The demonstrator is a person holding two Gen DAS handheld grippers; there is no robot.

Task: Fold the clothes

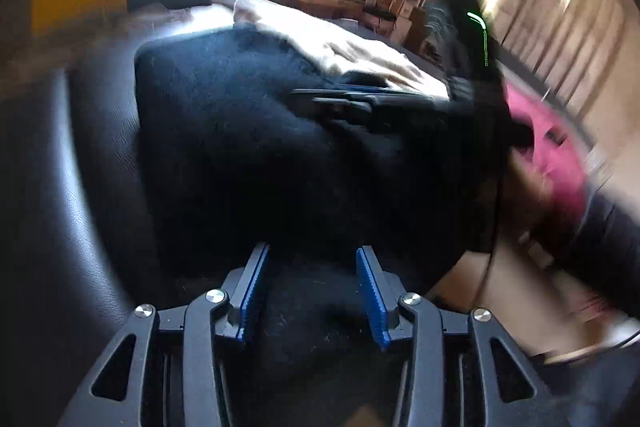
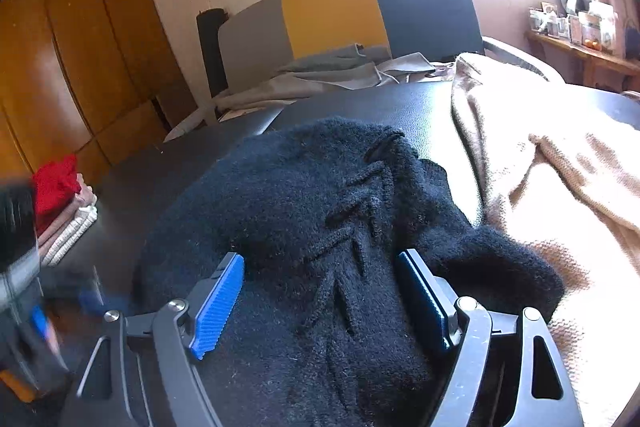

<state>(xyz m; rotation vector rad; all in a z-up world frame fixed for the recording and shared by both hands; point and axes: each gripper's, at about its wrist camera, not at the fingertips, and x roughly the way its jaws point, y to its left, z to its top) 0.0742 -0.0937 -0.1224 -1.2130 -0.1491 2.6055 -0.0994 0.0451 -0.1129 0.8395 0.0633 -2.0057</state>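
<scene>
A black knit sweater lies bunched on a black leather-topped table. In the left wrist view, my left gripper is at its near edge. Black knit fills the gap between the half-closed blue pads. In the right wrist view it is only a blur at the left edge. My right gripper stands wide open over the sweater, with its pads clear of the fabric between them. From the left wrist view it reaches in from the right. A beige sweater lies spread beside the black one.
A stack of folded clothes with a red piece on top sits at the table's left end. A grey garment lies at the far edge before a yellow, grey and black chair back. A person in pink stands at the right.
</scene>
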